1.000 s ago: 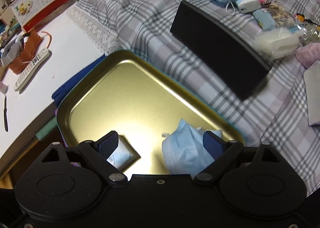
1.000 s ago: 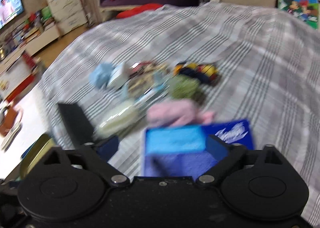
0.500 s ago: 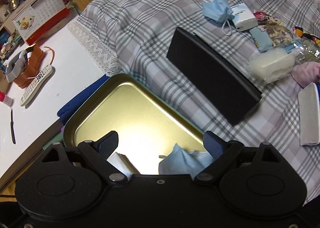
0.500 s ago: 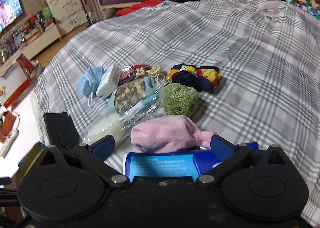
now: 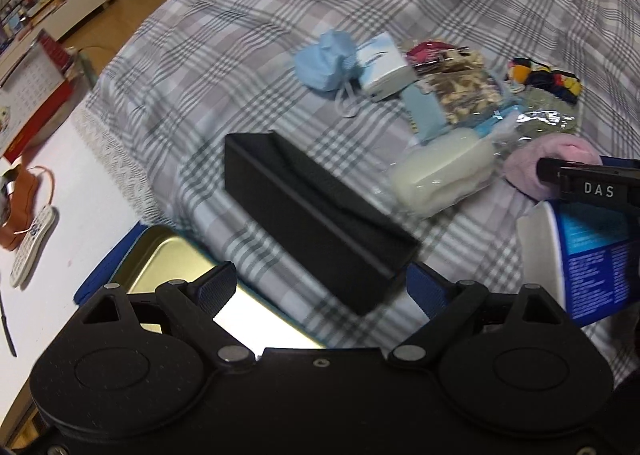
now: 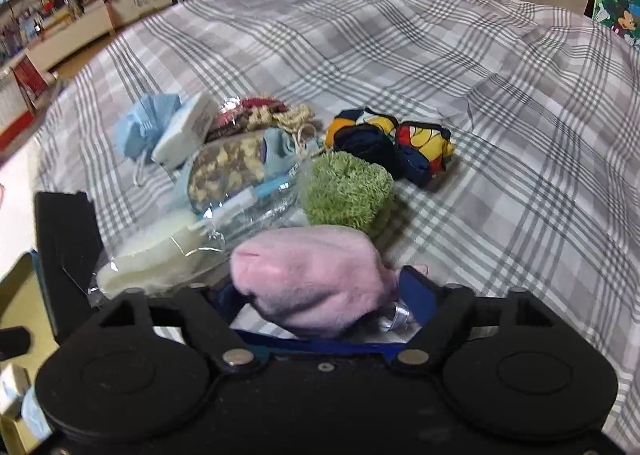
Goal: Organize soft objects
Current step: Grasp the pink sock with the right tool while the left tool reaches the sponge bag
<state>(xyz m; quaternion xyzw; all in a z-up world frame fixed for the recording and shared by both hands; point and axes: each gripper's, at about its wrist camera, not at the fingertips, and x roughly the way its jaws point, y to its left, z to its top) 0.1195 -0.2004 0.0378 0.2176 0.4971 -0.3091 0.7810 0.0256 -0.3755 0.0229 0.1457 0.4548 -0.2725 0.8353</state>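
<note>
Two tongs | left tongs (image 5: 320, 287) apart, empty, above tray (image 5: 168, 255) | right tongs (image 6: 320, 291) apart around pink cloth (image 6: 308, 275) | step: grasping cloth | next: clamp, carry to tray at 9 o'clock

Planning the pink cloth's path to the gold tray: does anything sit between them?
Yes. The black box lies on the bed between the pink cloth and the tray, close to the tray's near edge. A straight slide would probably hit it; lifting the cloth over the box looks safer.
</note>
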